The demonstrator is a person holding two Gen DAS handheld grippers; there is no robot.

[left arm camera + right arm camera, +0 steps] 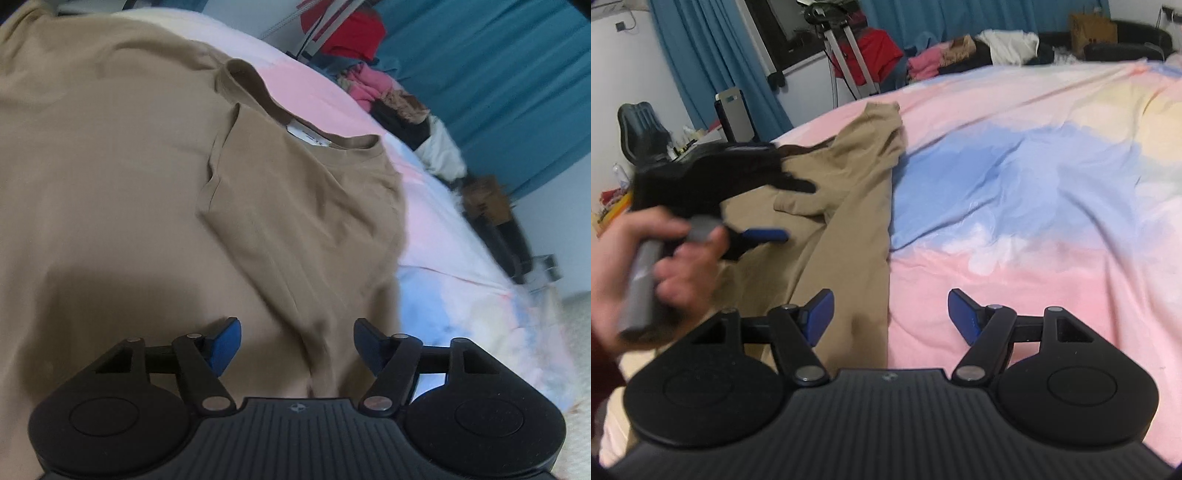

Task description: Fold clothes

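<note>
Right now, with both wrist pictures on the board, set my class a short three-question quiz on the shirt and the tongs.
1. True or false: the left tongs are clamped on the tan T-shirt.
2. Multiple choice: what lies folded over the shirt's body? A) a sleeve B) a towel C) a sock
3. Fill in: the right tongs hang above the shirt's edge and the pastel ______.

Key:
1. False. They are open, with cloth only beneath them.
2. A.
3. Bedsheet. These tongs are open too.
</note>
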